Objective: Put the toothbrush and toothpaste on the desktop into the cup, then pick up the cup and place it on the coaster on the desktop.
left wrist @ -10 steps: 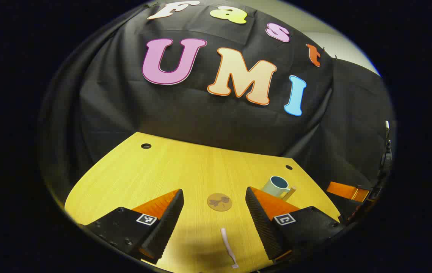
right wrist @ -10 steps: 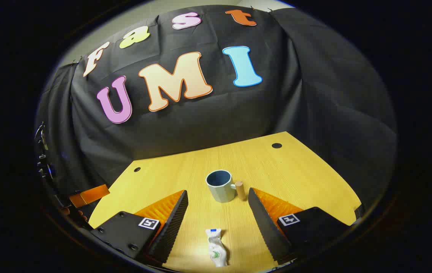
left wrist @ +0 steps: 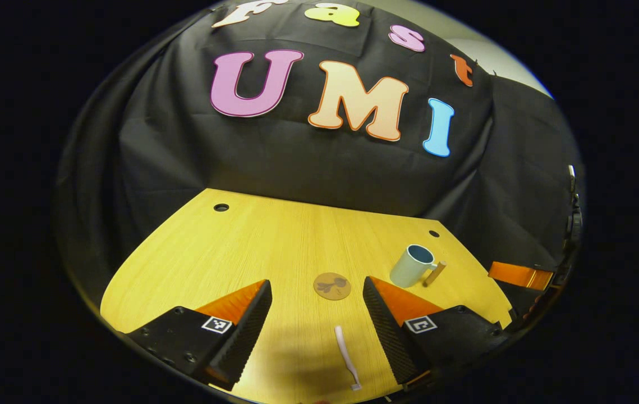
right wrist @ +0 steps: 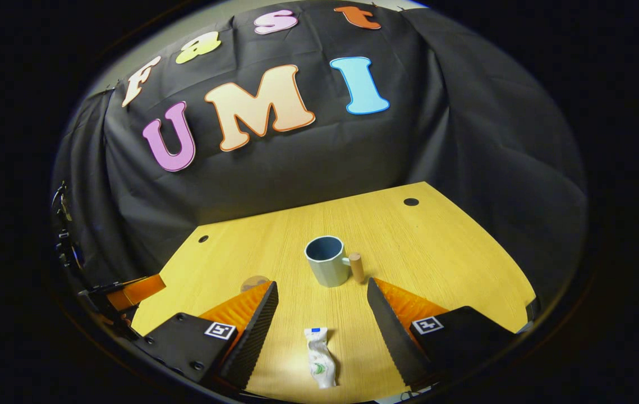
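Sharp, evenly lit views with strong fisheye bending at edges; soft shadows on the desktop (left wrist: 274, 247).

No readable text on the toothpaste (right wrist: 319, 357) tube; its print is too small

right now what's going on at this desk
A person holds two grippers over the desk, both open and holding nothing. The left gripper hangs above the toothbrush, the right gripper above the toothpaste. Both items lie flat on the wood. The cup stands empty, off the coaster.
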`<action>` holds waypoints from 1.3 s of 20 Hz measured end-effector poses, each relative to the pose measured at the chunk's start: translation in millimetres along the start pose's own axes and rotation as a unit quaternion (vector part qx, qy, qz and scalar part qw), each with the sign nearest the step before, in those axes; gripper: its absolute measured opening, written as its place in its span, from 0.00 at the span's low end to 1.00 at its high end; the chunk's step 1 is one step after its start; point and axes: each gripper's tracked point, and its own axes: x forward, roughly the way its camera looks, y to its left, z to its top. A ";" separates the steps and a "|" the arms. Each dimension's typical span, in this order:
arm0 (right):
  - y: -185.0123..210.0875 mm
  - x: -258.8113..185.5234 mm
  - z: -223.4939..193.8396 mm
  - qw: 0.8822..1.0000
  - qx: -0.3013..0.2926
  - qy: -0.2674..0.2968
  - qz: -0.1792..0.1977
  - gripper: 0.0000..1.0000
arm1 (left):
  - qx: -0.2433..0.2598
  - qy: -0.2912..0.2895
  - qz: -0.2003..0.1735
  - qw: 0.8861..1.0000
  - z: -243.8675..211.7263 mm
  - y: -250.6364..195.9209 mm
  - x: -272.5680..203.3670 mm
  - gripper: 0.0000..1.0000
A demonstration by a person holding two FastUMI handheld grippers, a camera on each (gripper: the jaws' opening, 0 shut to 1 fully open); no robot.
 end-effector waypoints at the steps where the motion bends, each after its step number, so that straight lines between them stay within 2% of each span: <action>1: -0.4 0.9 -0.3 1.000 0.000 0.002 0.000 0.98 | -0.006 0.000 0.002 1.000 -1.3 1.0 0.2 0.95; 5: -2.8 3.7 -7.9 1.000 -0.006 0.018 -0.003 0.98 | -0.034 0.006 0.004 0.999 -6.4 3.1 2.8 0.94; 8: -0.8 8.7 -19.9 0.999 -0.014 0.040 -0.002 0.98 | -0.030 0.017 0.015 0.999 -13.6 10.0 3.8 0.95; 14: 11.5 21.4 -64.2 0.990 -0.056 0.126 0.006 0.98 | -0.024 0.049 0.041 0.998 -34.2 30.2 -1.4 0.95; 17: 21.4 32.9 -87.5 0.982 -0.084 0.170 0.015 0.98 | -0.026 0.065 0.059 0.996 -41.4 40.0 -4.2 0.95; 21: 26.2 43.9 -118.6 0.964 -0.121 0.235 0.014 0.98 | -0.021 0.075 0.067 0.995 -45.7 46.7 -4.9 0.95; 26: 26.2 56.1 -146.8 0.943 -0.128 0.308 0.003 0.98 | -0.020 0.092 0.070 0.993 -55.3 51.5 -1.7 0.95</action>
